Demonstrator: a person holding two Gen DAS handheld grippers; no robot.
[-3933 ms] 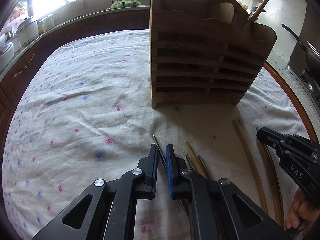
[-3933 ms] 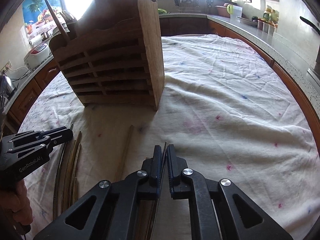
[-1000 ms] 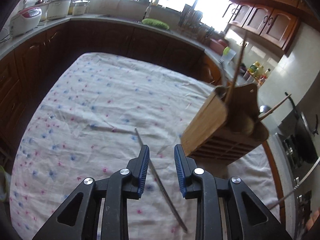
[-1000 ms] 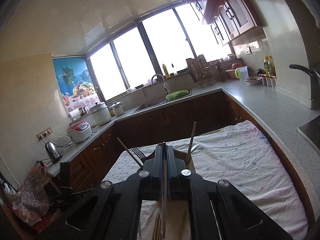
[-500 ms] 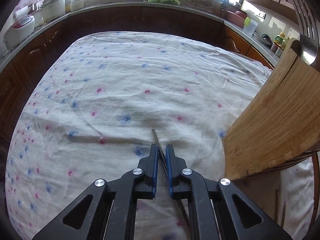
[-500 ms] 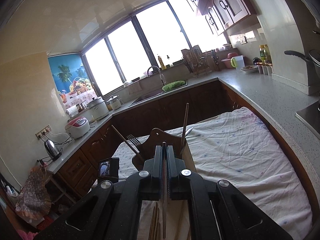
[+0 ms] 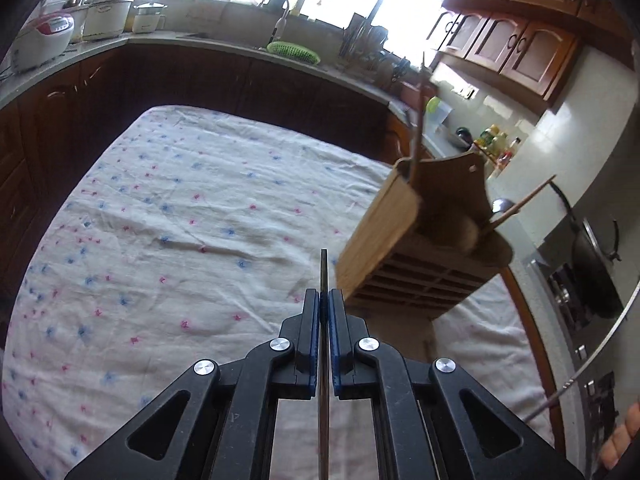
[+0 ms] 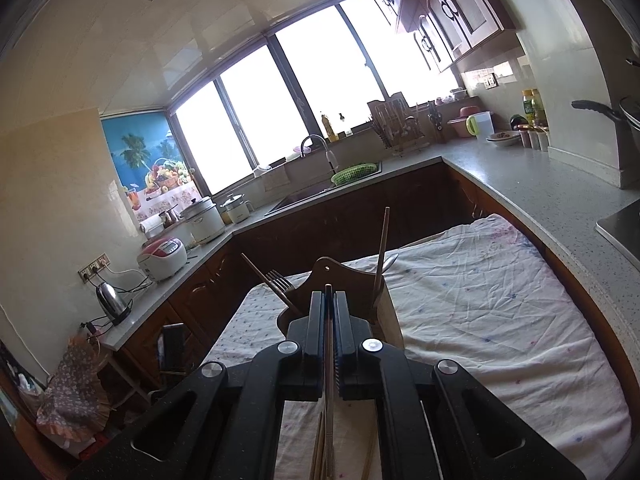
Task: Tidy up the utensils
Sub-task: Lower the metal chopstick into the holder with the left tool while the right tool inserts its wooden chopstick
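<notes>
My left gripper is shut on a thin metal chopstick, held in the air above the flowered tablecloth. The wooden utensil holder stands to its right, with a chopstick and other handles sticking up from it. My right gripper is shut on another thin metal chopstick, raised above and in front of the holder, which holds a fork and a wooden chopstick. Loose chopsticks lie on the cloth below.
Kitchen counters wrap around the table, with a sink and green basket, rice cookers and a kettle. A stove with a pan is at the right in the left wrist view.
My left gripper has lifted up from the cloth with the chopstick clamped in it. My right gripper still holds its chopstick and has dropped a little closer to the holder.
</notes>
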